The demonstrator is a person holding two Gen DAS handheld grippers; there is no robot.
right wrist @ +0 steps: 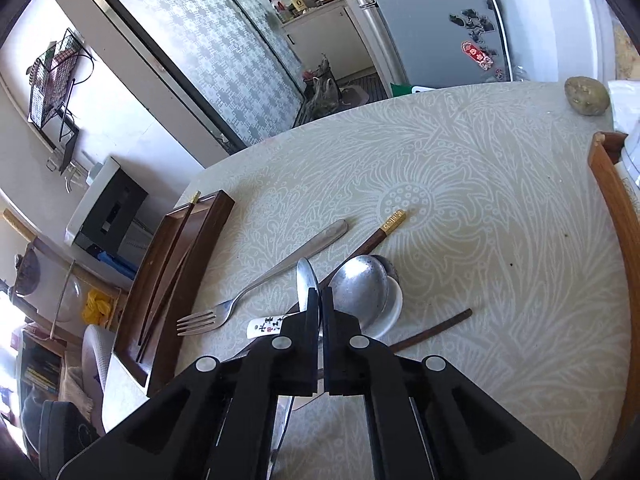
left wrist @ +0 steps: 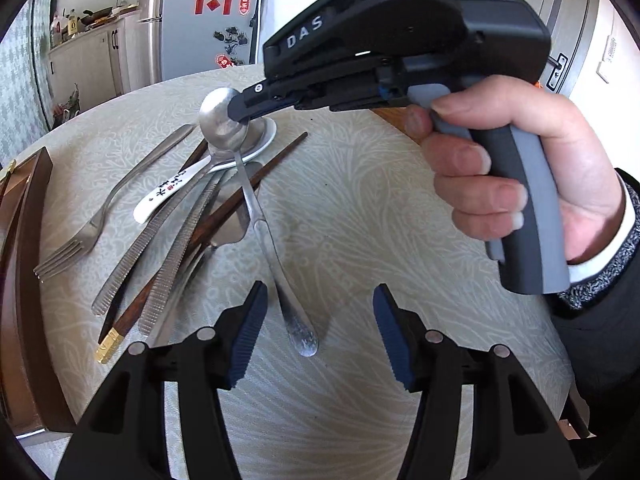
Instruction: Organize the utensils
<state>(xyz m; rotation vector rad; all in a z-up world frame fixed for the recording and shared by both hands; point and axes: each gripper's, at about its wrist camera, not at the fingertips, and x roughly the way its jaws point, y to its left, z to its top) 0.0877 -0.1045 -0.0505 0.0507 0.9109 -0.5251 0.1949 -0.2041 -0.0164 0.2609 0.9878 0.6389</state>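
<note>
Left gripper (left wrist: 320, 332) hangs with its blue pads apart over bare patterned cloth, nothing between them, the handle end of the metal spoon (left wrist: 256, 216) lying just ahead of its left pad. At the far left edge of the table (left wrist: 400, 208) sits a dark wooden tray (right wrist: 208, 216) with a chopstick (right wrist: 176, 248) lying in it. Next to it lies a fork (left wrist: 100, 216), apart from the rest, then a heap: ridged tongs (left wrist: 160, 256), a gold-tipped chopstick (left wrist: 132, 316) and a white ceramic spoon (left wrist: 168, 196), crossing and touching one another. Right gripper (left wrist: 240, 114), held in a hand (left wrist: 520, 160), is clamped on the bowl of the metal spoon, whose handle slants down over the heap. Right of the heap the cloth is open toward a wooden chair back (right wrist: 616, 216) at the rim. A potato (right wrist: 587, 95) rests near the far edge.
</note>
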